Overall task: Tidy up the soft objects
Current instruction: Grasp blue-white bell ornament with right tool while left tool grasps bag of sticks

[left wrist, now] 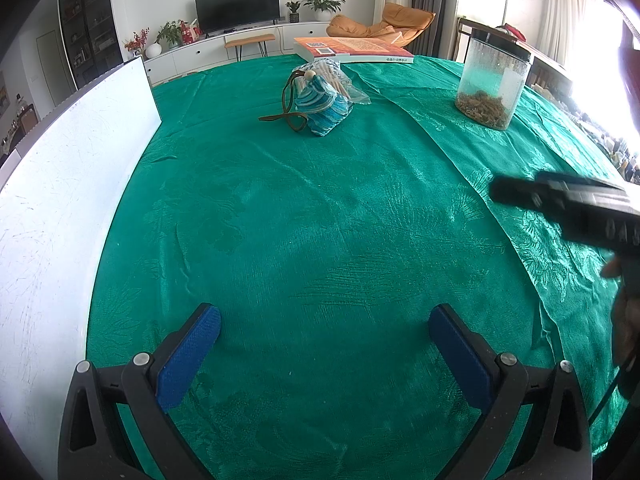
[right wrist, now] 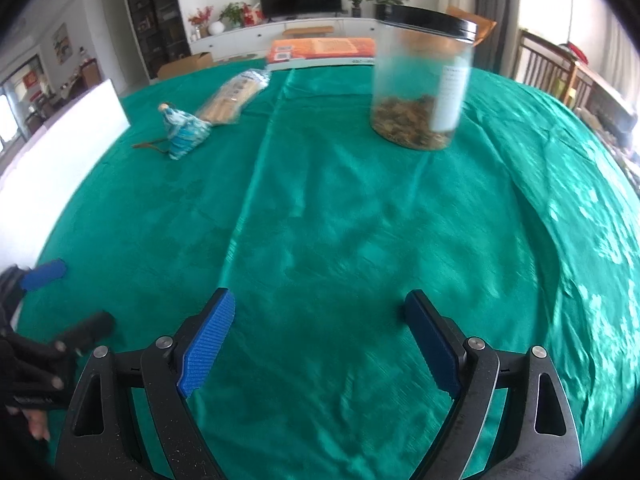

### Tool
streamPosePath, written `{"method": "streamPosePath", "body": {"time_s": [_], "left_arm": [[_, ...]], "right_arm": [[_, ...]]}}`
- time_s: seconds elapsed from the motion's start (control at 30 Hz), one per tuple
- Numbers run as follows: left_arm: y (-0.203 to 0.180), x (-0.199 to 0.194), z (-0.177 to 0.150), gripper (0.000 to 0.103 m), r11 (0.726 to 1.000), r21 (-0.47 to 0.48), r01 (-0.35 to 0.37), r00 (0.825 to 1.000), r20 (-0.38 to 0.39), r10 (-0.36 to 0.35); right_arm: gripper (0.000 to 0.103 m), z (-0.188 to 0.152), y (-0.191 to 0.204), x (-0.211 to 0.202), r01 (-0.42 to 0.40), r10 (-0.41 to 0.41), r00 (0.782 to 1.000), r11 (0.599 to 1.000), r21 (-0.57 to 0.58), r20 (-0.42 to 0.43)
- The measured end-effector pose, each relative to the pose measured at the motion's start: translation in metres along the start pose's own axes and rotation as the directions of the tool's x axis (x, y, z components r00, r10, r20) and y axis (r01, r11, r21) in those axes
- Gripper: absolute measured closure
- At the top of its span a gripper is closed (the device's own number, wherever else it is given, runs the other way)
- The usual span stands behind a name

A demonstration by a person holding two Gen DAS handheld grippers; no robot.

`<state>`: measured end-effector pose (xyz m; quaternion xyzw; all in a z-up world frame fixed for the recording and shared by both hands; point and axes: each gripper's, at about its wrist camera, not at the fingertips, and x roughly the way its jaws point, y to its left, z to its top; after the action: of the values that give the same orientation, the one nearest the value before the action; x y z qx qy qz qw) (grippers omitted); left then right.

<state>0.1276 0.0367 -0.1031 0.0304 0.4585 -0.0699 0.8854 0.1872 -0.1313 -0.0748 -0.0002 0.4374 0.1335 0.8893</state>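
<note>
A white board (left wrist: 60, 184) stands upright along the left edge of the tabletop (left wrist: 320, 220), which is covered in a wrinkled green cloth. The left tool (left wrist: 324, 354) hovers low over bare cloth with its blue-padded jaws spread wide and nothing between them. Farther back, near the middle, lies a small blue-and-white striped pouch (left wrist: 322, 108) with a wooden bead at its top and a brown cord (left wrist: 284, 114) trailing out to its left (the soft thing of the task, resting untouched and well apart from both tools). Just behind it, touching, is a clear bag of wooden sticks (left wrist: 338, 76), and beyond that a book with an orange cover (left wrist: 352, 49) lies flat at the far edge. To the right stands an upright clear plastic jar (left wrist: 494, 84) with a black lid, a layer of brown dried matter at its bottom. The right tool (right wrist: 320, 340) is likewise open and empty above the cloth, its jaws pointing toward the jar; in the left wrist view its black body comes in from the right edge.
</note>
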Motion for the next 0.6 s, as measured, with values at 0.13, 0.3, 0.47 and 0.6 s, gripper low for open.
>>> {"method": "streamPosePath", "body": {"time_s": [0.13, 0.3, 0.47, 0.6], "left_arm": [[0.000, 0.000, 0.000, 0.000, 1.000, 0.000, 0.000, 1.000, 0.000, 0.000], [0.000, 0.000, 0.000, 0.000, 1.000, 0.000, 0.000, 1.000, 0.000, 0.000], [0.000, 0.000, 0.000, 0.000, 1.000, 0.000, 0.000, 1.000, 0.000, 0.000], [0.000, 0.000, 0.000, 0.000, 1.000, 0.000, 0.000, 1.000, 0.000, 0.000]], "right_arm": [[0.015, 0.064, 0.046, 0.026, -0.116, 0.123, 0.992, 0.981, -0.153, 0.039], [0.018, 0.113, 0.091, 0.090, -0.136, 0.129, 0.991, 0.954, -0.266, -0.044], [0.064, 0.108, 0.084, 0.096, -0.172, 0.166, 0.985, 0.963, -0.206, -0.047], [0.064, 0.080, 0.041, 0.043, -0.173, 0.177, 0.984, 0.979, -0.110, 0.024]]}}
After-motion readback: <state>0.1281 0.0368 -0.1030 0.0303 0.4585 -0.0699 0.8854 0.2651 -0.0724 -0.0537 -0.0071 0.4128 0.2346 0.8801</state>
